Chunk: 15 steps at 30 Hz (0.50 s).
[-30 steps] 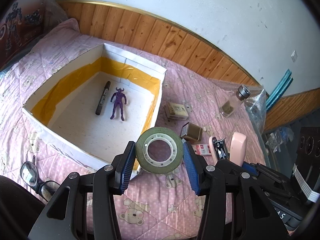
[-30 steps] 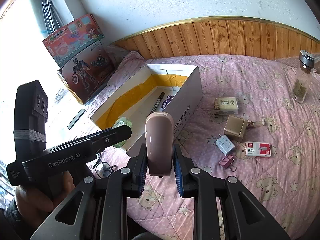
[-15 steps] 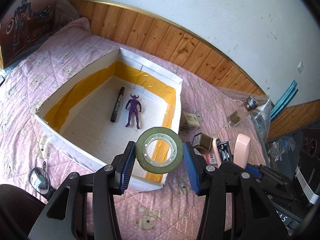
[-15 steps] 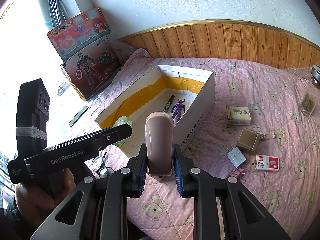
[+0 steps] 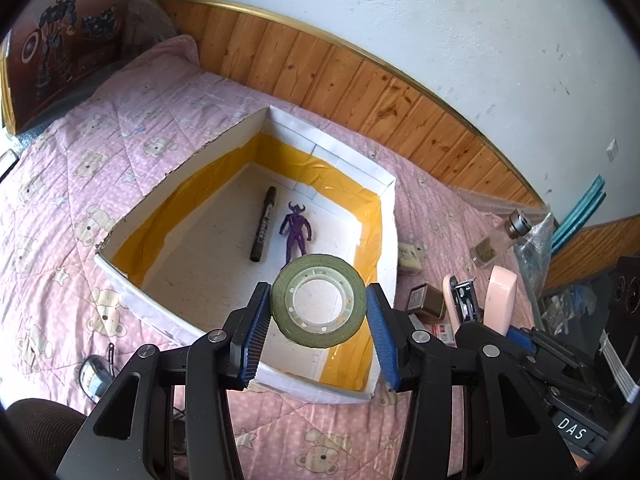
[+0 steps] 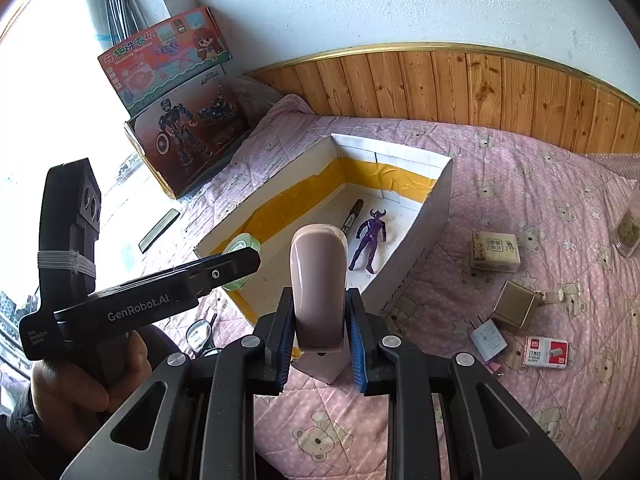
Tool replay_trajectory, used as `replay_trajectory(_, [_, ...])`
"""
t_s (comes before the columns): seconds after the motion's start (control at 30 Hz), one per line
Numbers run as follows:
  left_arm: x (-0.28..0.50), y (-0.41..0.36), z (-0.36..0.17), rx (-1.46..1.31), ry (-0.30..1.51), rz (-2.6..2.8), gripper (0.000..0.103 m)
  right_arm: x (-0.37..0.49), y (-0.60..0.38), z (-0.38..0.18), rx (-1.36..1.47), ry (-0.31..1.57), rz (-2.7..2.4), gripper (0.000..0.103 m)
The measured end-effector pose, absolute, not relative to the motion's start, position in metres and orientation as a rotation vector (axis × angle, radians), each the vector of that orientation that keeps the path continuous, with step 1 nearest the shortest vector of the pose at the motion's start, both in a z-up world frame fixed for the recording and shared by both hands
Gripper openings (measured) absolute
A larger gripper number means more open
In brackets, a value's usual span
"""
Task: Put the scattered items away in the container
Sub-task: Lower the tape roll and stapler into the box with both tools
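Observation:
My left gripper (image 5: 318, 314) is shut on a green tape roll (image 5: 318, 300) and holds it over the near right corner of the white box (image 5: 120, 272), which has yellow tape inside. A black marker (image 5: 263, 224) and a purple toy figure (image 5: 297, 229) lie on the box floor. My right gripper (image 6: 319, 330) is shut on a pink stapler (image 6: 319, 284), upright, just short of the box's (image 6: 420, 236) near wall. The pink stapler (image 5: 500, 300) also shows at the right of the left wrist view. A hand (image 6: 76, 384) holds the left gripper.
On the pink quilt right of the box lie a small card box (image 6: 496, 250), a gold cube (image 6: 516, 306), a white plug (image 6: 486, 338), a staple box (image 6: 546, 352) and a glass jar (image 5: 498, 240). Glasses (image 5: 94, 376) lie near the box's left front. Toy boxes (image 6: 180, 100) stand by the wall.
Both grippers have moved toward the box with their loads. The tape roll now hangs over the box's inside instead of its near wall, and the stapler is closer to the box.

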State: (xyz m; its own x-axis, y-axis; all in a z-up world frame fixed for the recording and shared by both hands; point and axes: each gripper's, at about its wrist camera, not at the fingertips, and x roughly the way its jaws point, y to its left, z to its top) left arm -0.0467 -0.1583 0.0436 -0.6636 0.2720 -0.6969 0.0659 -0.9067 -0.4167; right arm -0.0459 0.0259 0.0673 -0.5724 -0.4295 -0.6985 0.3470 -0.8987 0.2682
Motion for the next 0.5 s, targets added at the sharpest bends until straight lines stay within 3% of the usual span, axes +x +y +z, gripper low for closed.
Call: replay_trajectory(0.5, [-0.07, -0.174, 0.034, -1.307, -0.571, 2.719, 0.049, -0.075, -0.001, 0.068, 1.133, -0.103, -2.408, 0.025])
